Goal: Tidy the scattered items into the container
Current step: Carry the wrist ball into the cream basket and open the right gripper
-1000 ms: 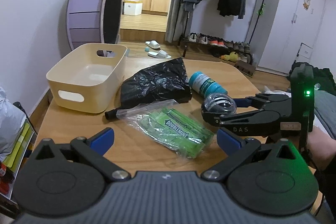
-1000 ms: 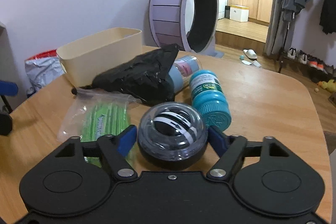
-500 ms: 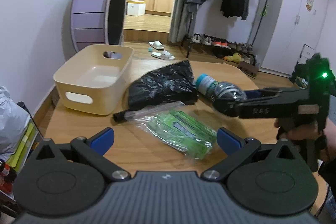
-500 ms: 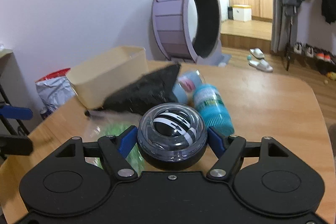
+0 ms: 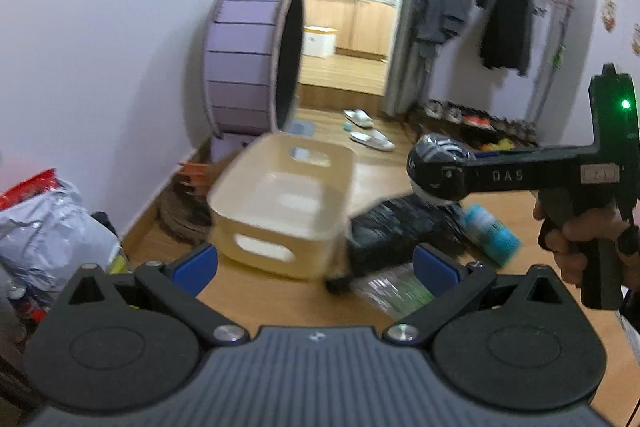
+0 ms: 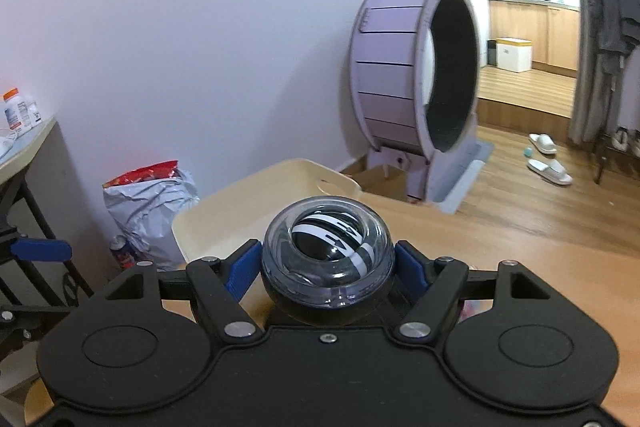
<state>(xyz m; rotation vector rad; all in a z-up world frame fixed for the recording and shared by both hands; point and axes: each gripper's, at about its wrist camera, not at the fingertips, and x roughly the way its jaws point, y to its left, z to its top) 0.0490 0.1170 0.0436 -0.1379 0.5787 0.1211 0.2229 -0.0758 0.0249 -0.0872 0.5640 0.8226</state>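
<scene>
Gyro ball (image 6: 326, 259) sits squeezed in the right gripper (image 6: 325, 265) jaws, held up high beside the cream bin (image 5: 280, 223) so it can drop in. Left gripper (image 5: 316, 263) waits with jaws wide, holding nothing.

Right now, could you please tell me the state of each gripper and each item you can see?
right gripper: shut on the gyro ball, raised off the table.
gyro ball: held in the air, near the bin.
left gripper: open, holding nothing.
cream bin: upright on the table, nothing visible inside.
black bag: lying beside the bin.
blue bottle: lying on its side.
bagged green gum packs: lying flat.
</scene>
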